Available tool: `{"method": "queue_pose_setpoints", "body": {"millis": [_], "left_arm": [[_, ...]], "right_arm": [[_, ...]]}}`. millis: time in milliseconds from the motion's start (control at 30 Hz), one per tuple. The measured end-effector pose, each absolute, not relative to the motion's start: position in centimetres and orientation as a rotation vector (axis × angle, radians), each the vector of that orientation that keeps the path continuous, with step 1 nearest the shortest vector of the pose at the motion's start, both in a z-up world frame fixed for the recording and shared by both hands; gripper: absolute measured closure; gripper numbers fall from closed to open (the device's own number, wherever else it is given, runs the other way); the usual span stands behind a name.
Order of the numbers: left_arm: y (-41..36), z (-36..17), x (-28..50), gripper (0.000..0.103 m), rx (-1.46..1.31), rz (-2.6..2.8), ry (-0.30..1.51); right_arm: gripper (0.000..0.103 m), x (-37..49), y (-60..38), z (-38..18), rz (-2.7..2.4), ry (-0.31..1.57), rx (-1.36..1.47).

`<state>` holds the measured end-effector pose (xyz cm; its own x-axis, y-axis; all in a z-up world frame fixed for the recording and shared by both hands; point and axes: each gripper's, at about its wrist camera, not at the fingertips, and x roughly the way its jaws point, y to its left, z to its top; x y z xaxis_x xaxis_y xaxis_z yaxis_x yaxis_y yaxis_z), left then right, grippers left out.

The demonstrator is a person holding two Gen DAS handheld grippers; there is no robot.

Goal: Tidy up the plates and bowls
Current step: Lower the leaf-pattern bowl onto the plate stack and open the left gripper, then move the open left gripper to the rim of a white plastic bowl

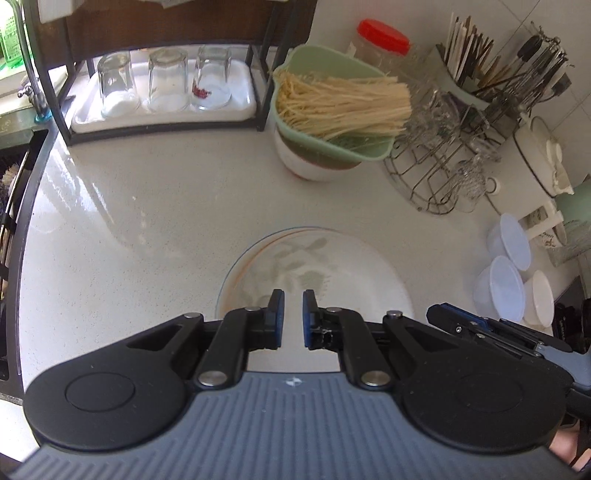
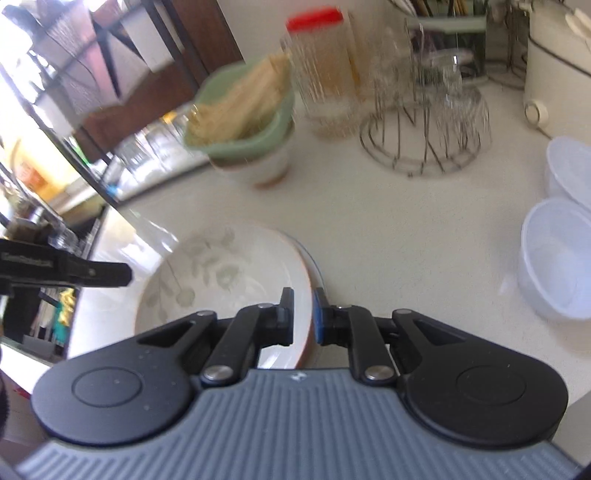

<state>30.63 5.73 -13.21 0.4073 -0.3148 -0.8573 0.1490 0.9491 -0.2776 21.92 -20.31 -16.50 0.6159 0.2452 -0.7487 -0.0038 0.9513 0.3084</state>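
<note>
Clearly the leaf-patterned plate (image 2: pixel 221 280) is glazed ceramic, so I judge it stiff, slick, fairly heavy and breakable; the rim is the place to pinch. In the right wrist view, lower centre, the right gripper (image 2: pixel 303 315) has its jaws clamped on that brown-edged rim, one pad inside, one outside. In the left wrist view the plate (image 1: pixel 332 266) fills the lower centre, and the left gripper (image 1: pixel 293 318) has its jaws nearly together over the plate's face, whether gripping it I cannot tell.

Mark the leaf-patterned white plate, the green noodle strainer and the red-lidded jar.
Leaf-patterned white plate (image 1: pixel 354 266): left wrist view, bare inner surface.
Green noodle strainer (image 1: pixel 325 61): left wrist view, back wall.
Red-lidded jar (image 1: pixel 384 35): left wrist view, lid.
</note>
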Motion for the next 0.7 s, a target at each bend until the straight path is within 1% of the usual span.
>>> {"method": "queue_pose_setpoints", "body": {"millis": [367, 700], "left_arm": [[3.6, -8.5, 28.8, 0.093, -0.178, -0.327, 1.024], [2.8, -6.4, 29.1, 0.093, -0.197, -0.446, 0.978]], "right_arm": [[0.089, 20.4, -22.0, -10.9, 0.144, 0.765, 0.269], [0.089, 18.8, -21.8, -7.5, 0.050, 0.695, 0.267]]}}
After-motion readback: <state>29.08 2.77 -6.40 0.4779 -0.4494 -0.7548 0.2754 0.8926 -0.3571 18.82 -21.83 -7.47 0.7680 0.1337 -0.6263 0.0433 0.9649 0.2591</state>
